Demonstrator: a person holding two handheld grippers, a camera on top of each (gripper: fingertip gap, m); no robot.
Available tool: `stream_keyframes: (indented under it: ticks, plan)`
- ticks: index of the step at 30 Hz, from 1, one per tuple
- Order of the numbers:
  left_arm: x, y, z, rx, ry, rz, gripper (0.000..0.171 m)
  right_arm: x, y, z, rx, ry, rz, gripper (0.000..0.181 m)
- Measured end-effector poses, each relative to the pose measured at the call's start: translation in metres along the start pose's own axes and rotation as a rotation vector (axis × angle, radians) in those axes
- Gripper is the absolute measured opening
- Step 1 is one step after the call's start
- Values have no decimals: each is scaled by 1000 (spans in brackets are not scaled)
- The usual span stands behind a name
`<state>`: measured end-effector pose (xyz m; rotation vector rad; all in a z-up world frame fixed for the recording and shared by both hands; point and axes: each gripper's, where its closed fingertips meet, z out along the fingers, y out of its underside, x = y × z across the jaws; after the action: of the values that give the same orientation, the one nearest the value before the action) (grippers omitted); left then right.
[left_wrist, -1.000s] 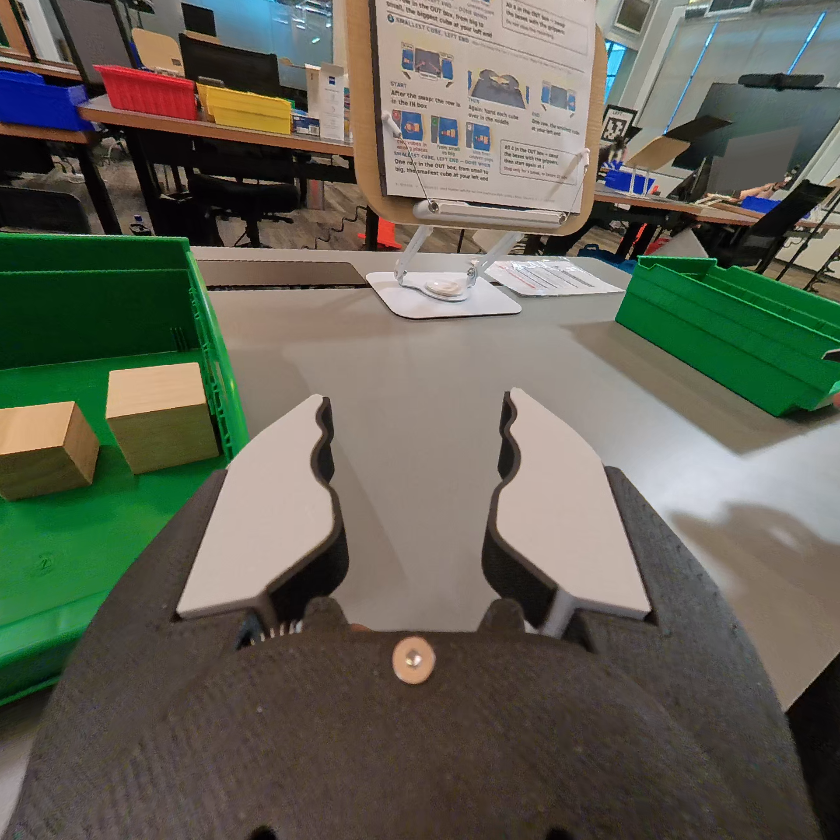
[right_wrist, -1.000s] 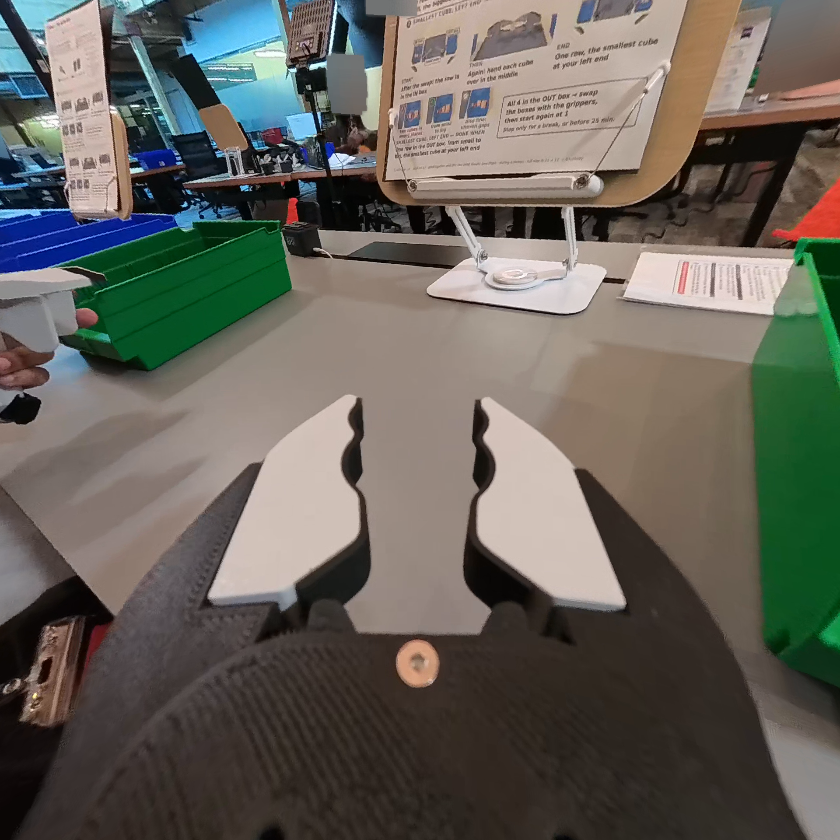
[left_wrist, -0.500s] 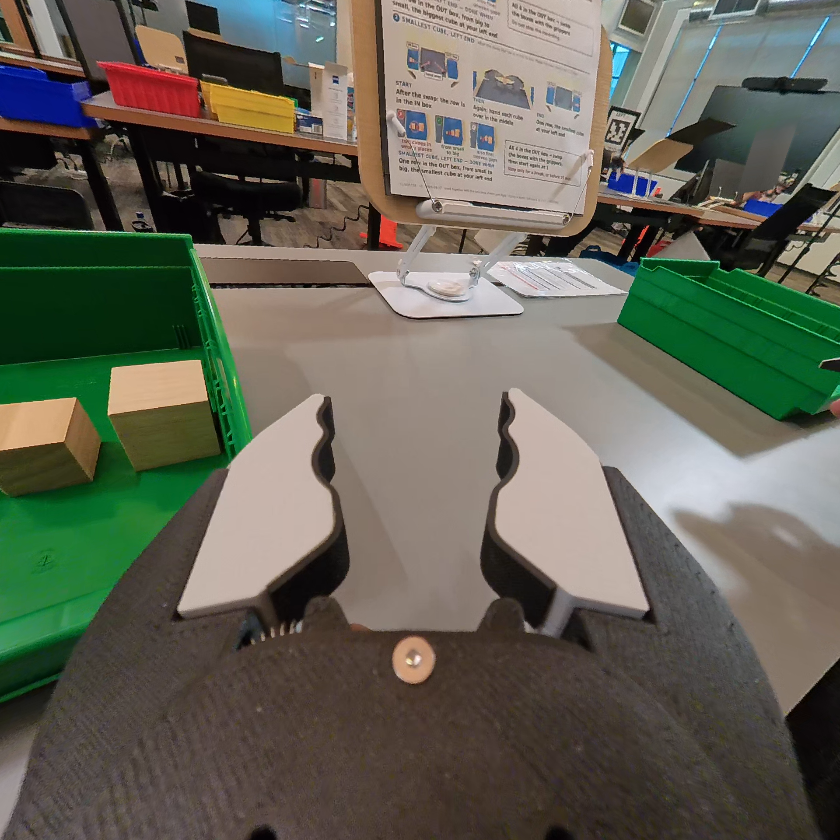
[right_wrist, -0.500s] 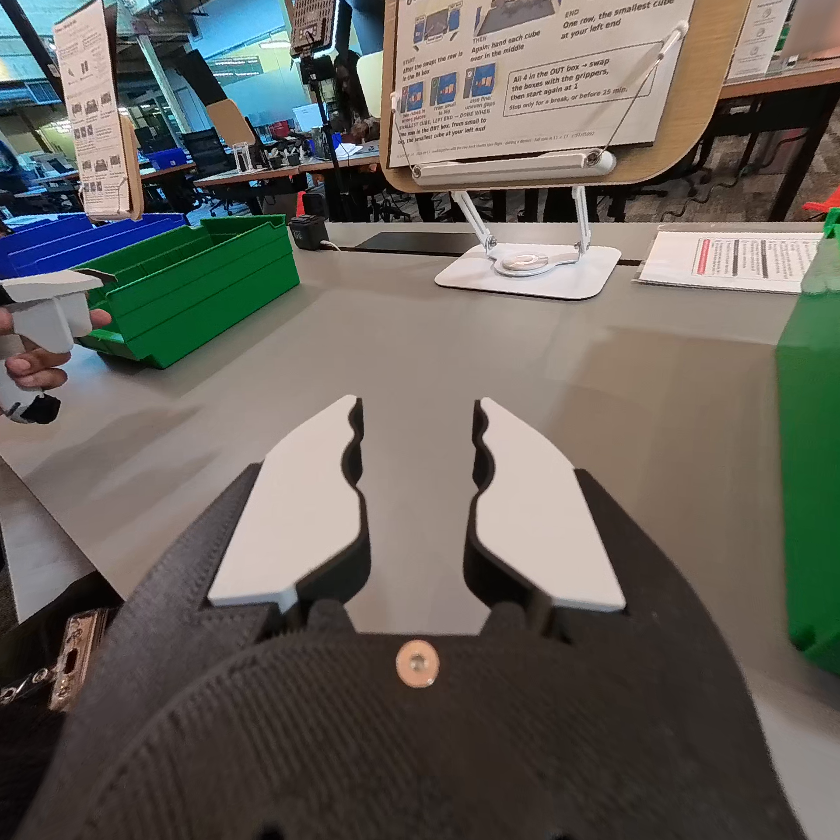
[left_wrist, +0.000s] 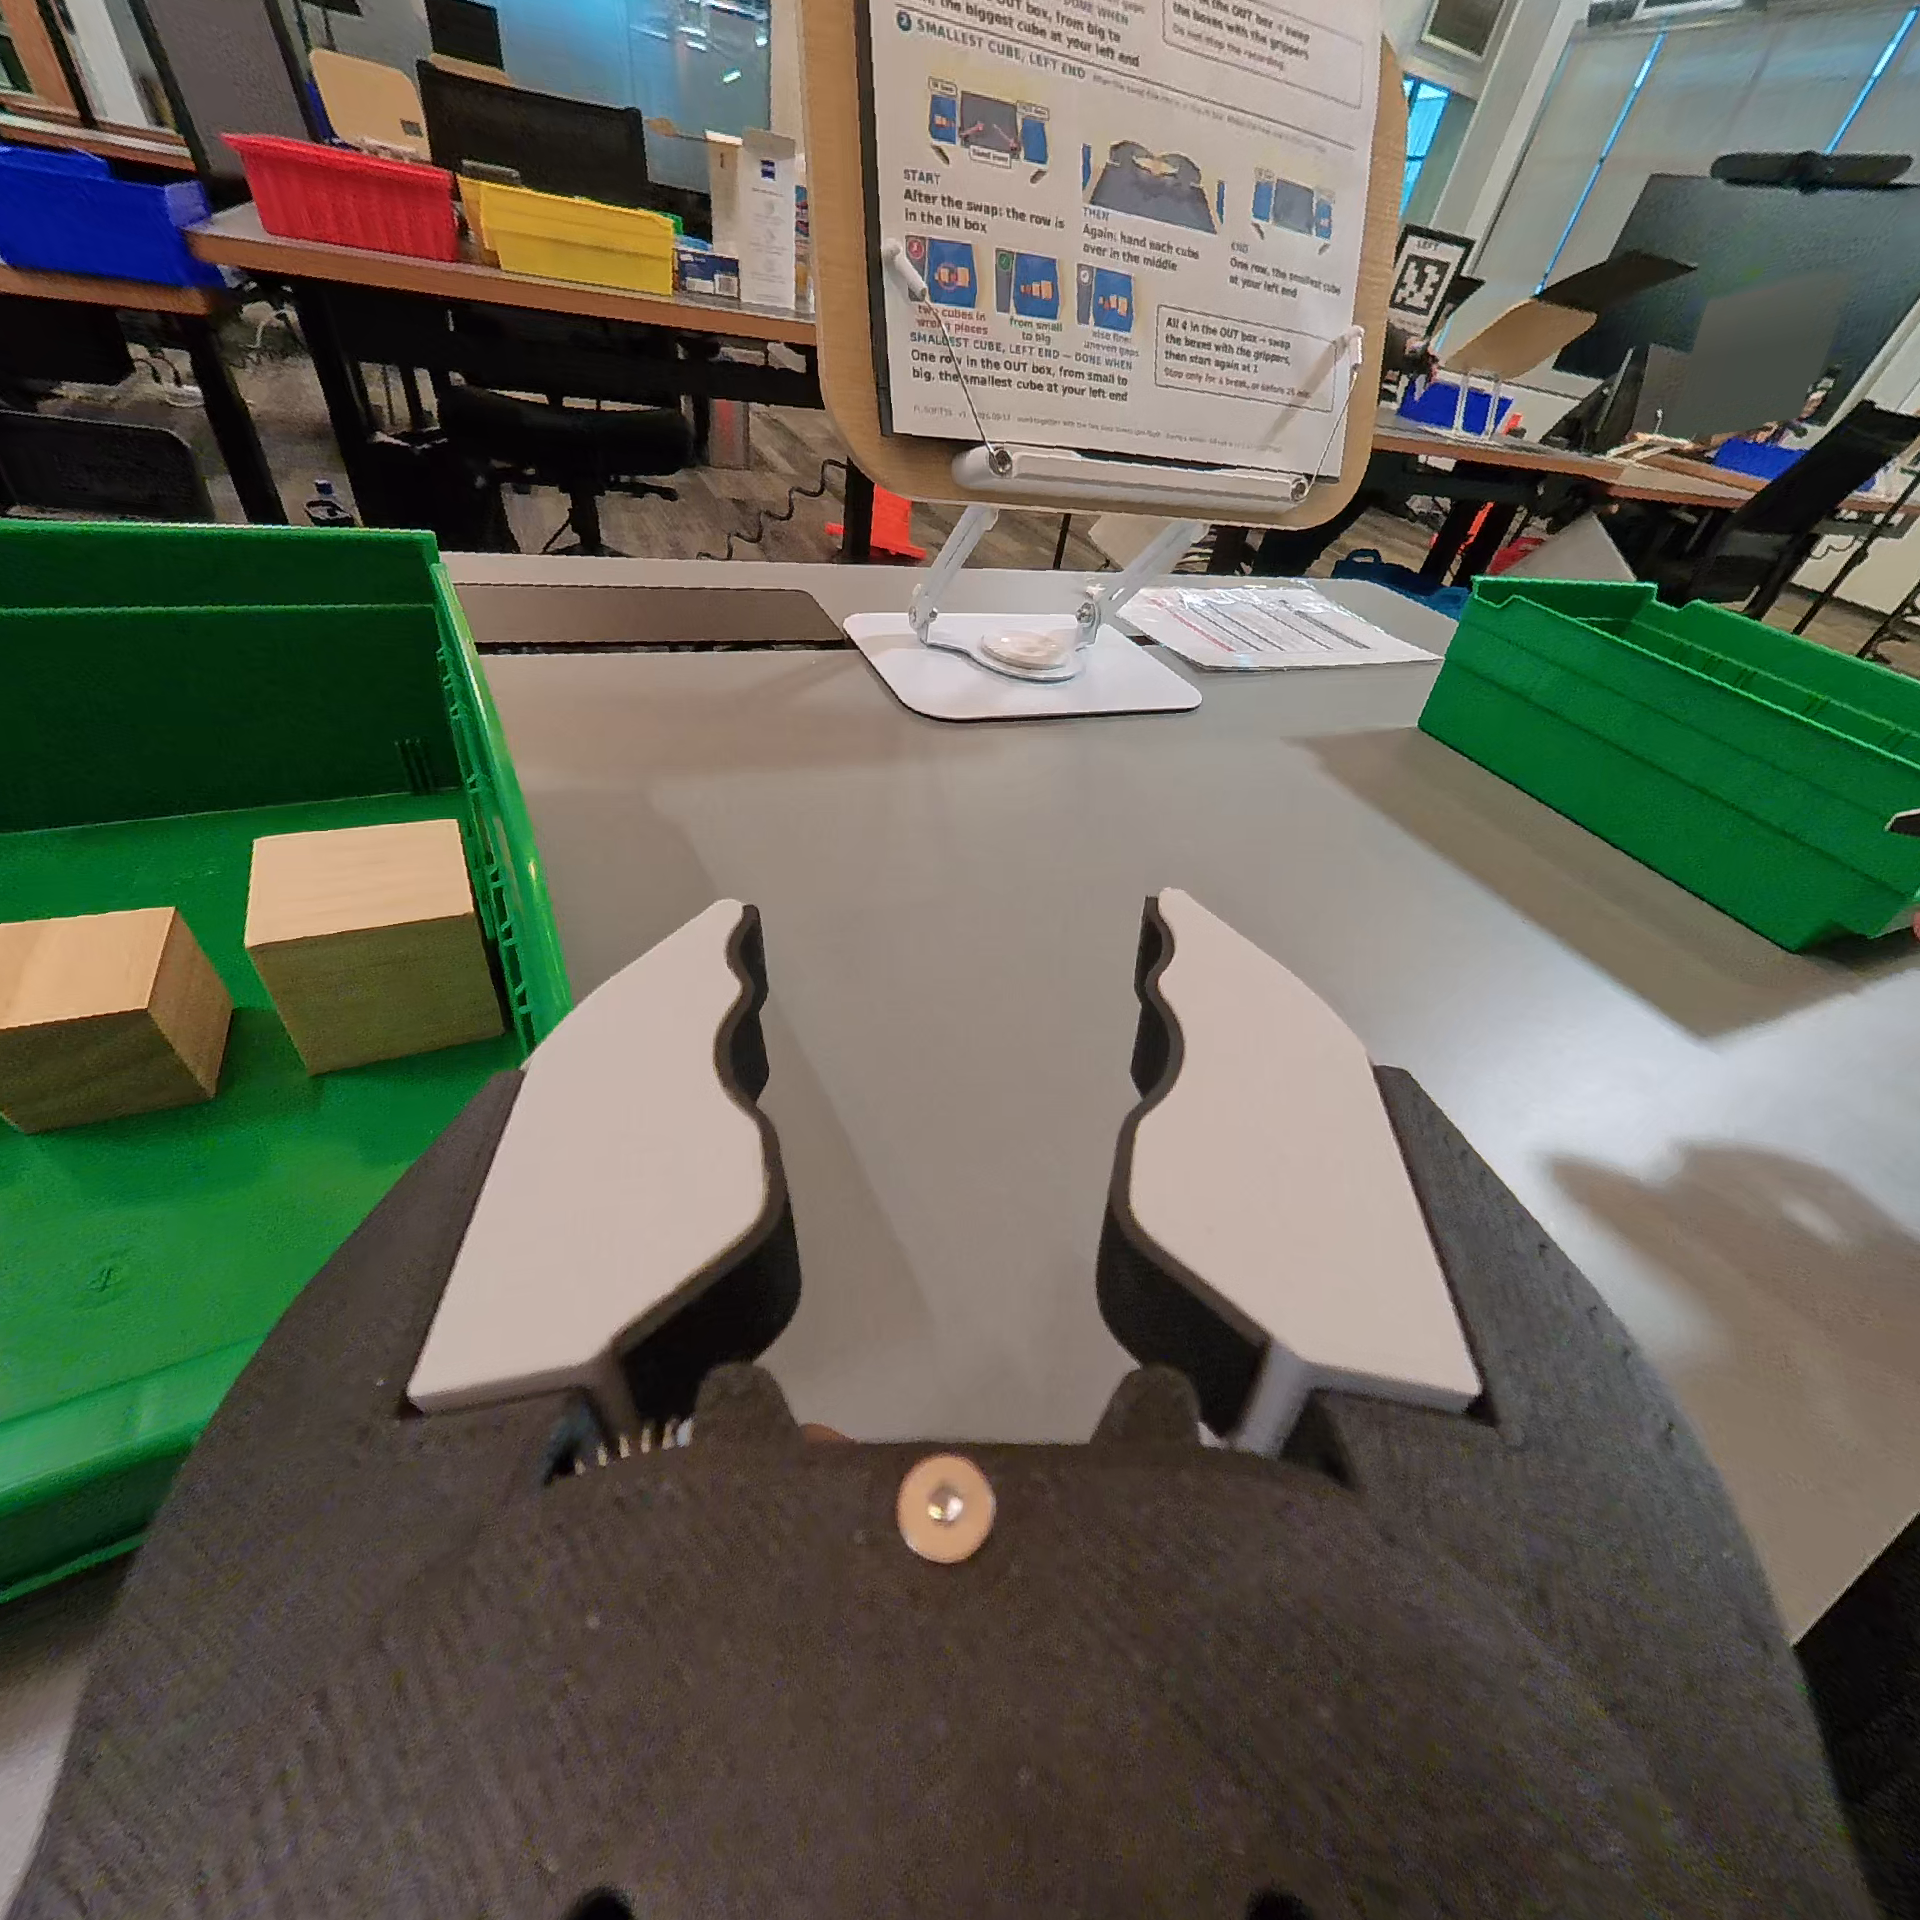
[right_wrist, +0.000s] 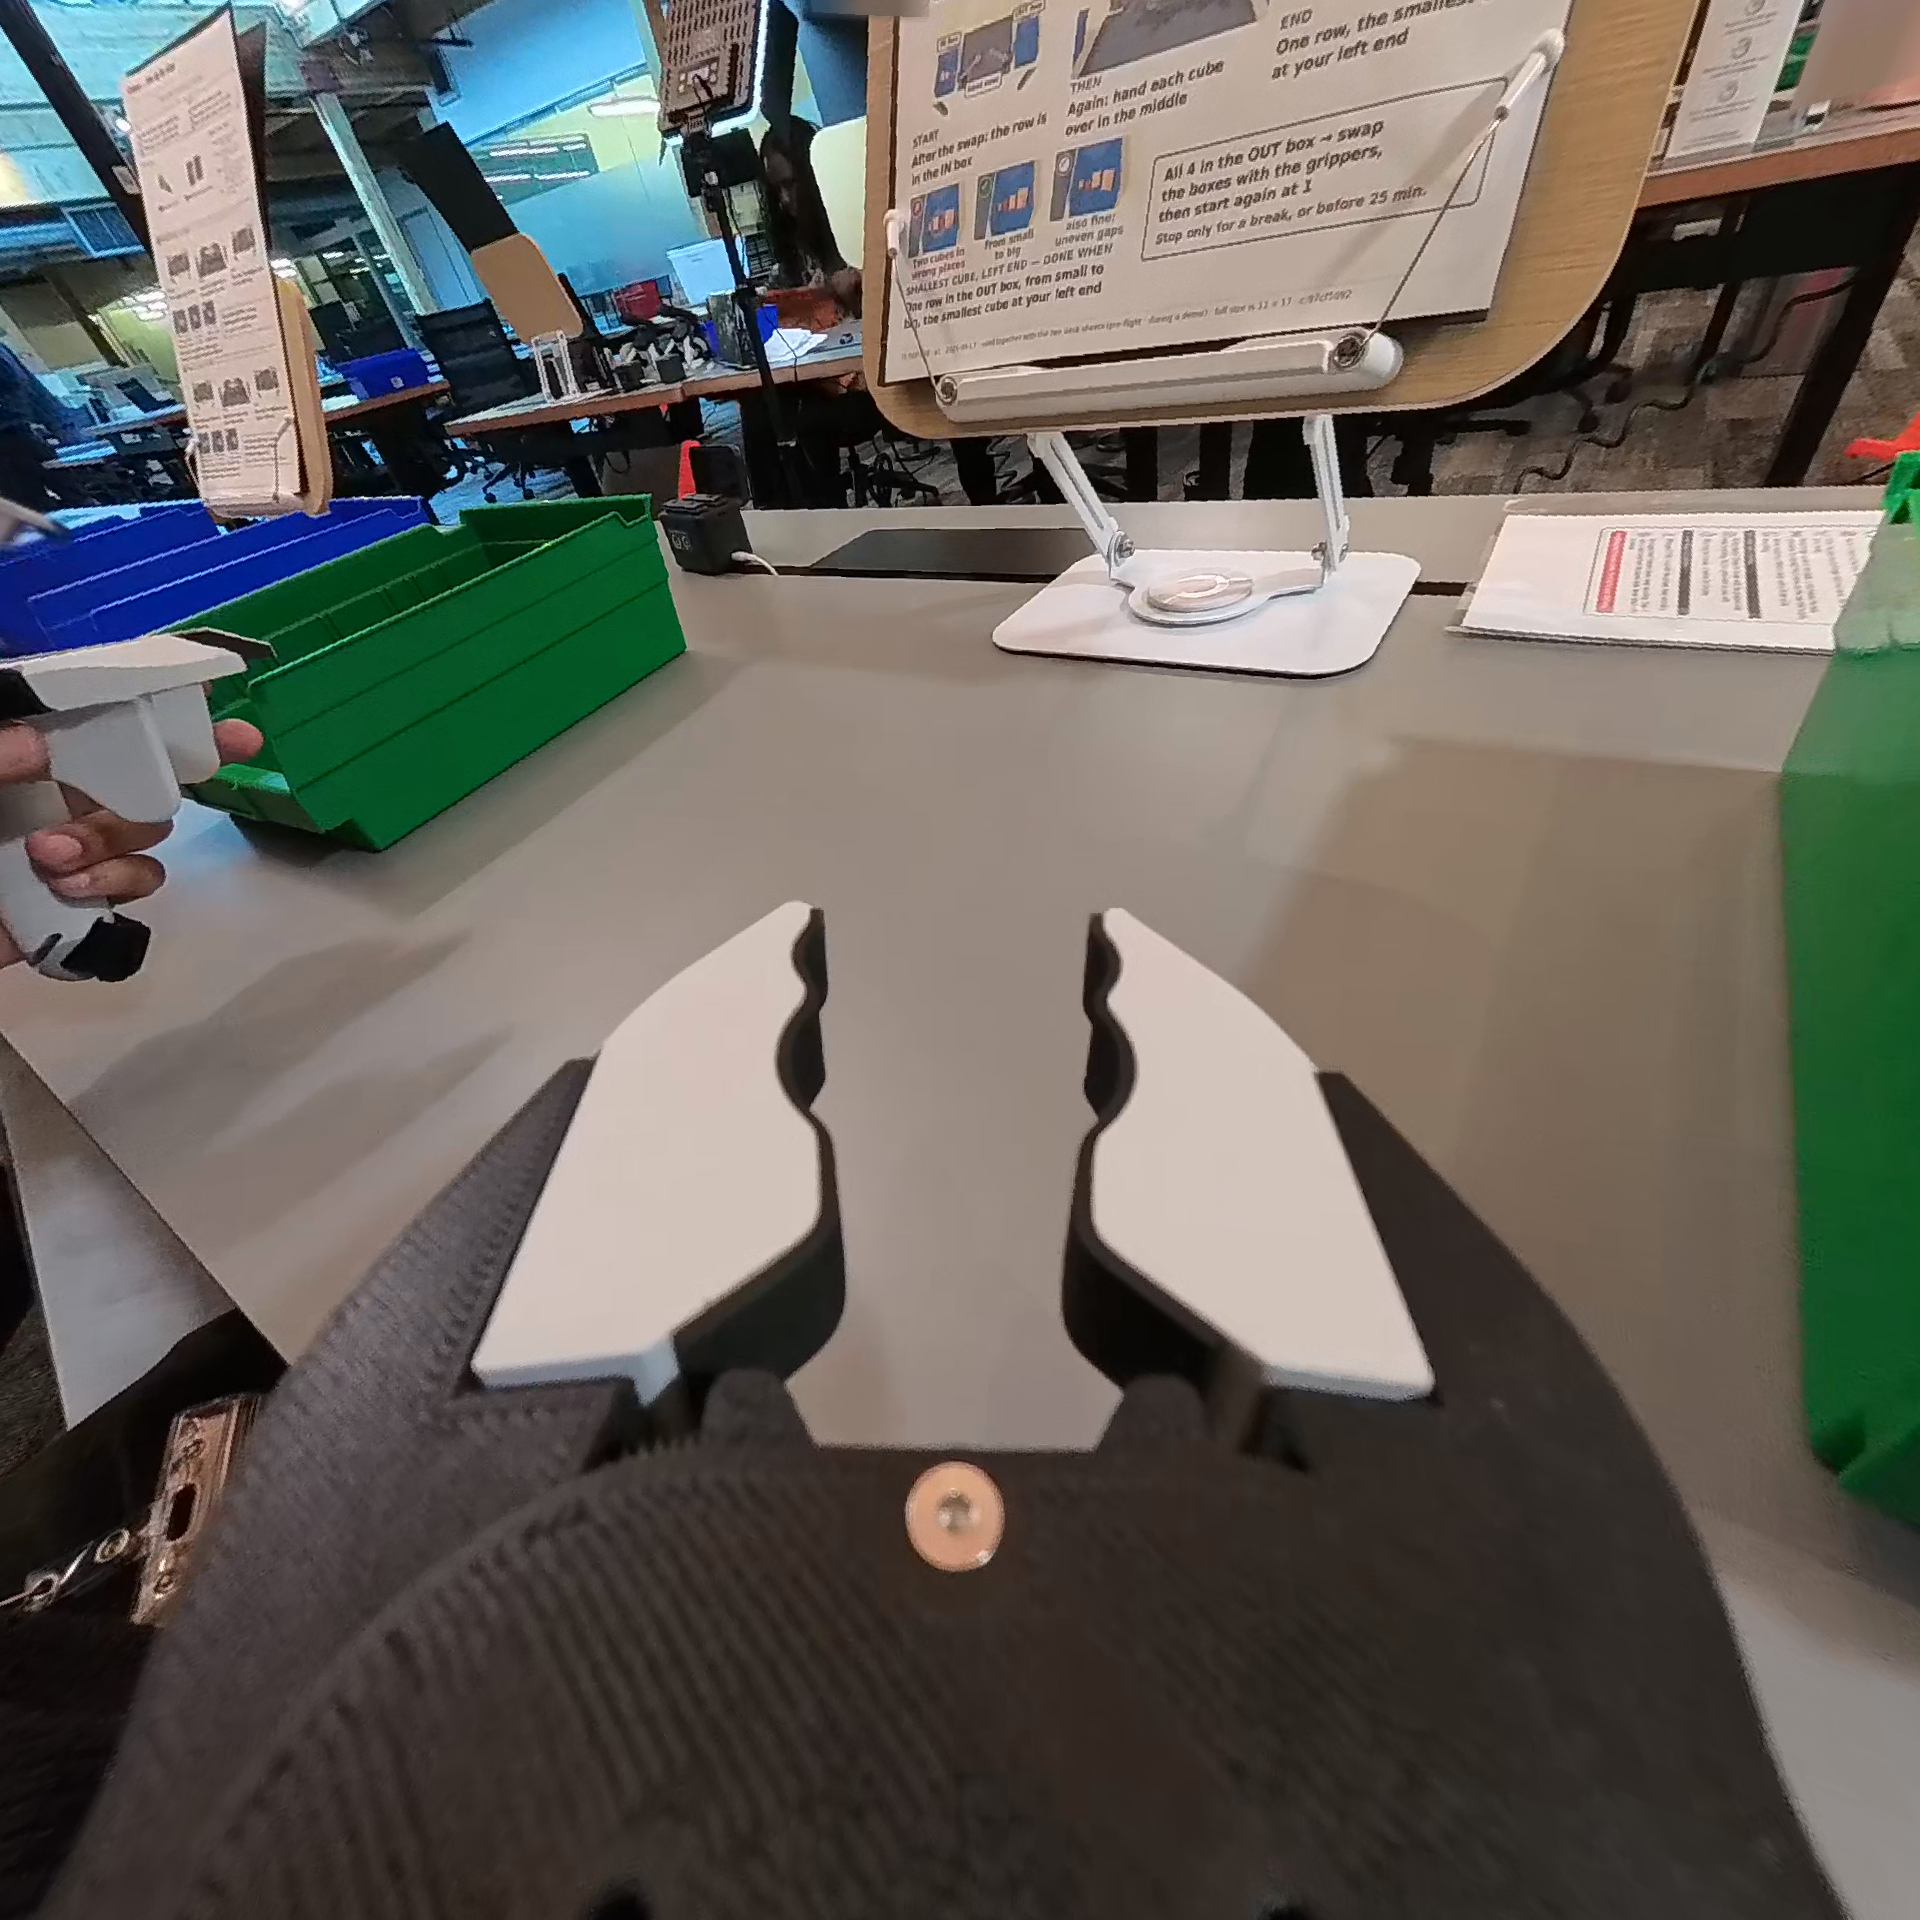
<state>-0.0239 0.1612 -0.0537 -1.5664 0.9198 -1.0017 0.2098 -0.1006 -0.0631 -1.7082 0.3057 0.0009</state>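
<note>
Left tool (left_wrist: 948, 925) hovering over the grey desk (left_wrist: 966, 831), both white fingers spread apart, gripping nothing. Right tool (right_wrist: 954, 930) likewise hanging above the same desk, jaws parted, empty.

Landmark: one white-based document stand (left_wrist: 1023, 665) carrying a printed sheet on a wooden board, standing at the desk's far middle.

Left of the stand, nearest the left tool: one green plastic bin (left_wrist: 208, 675) holding two pale wooden cubes (left_wrist: 369, 940) (left_wrist: 104, 1013), sitting side by side, apart, just beside the left tool's left finger (left_wrist: 613, 1153).

Right of the stand: one more green plastic bin (left_wrist: 1683, 769), contents not showing. One laminated paper (left_wrist: 1273, 623) lying just right of the stand's base.

In the right wrist view, the left tool (right_wrist: 114, 727) appearing beside the left bin, gripped by a person's hand (right_wrist: 83, 842).
</note>
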Motion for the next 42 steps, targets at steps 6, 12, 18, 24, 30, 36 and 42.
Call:
stream_keyframes:
  ticks: [6,12,18,24,30,36,42]
  plan:
    - [-1,0,0,2,1,-9,70,1,1,1,-8,-1,17,49]
    - [0,0,0,-2,2,-10,70,2,2,1,-9,-4,32,49]
    - [-1,1,0,-3,1,-11,70,2,2,1,-10,-8,40,49]
    - [-1,1,1,-5,1,-12,70,2,2,1,-12,-11,48,49]
    - [-1,1,1,-7,1,-12,71,2,3,1,-14,-13,54,49]
    - [-1,2,1,-9,1,-13,71,2,3,1,-16,-15,60,49]
    - [-1,2,1,-10,1,-13,71,2,3,1,-17,-17,67,49]
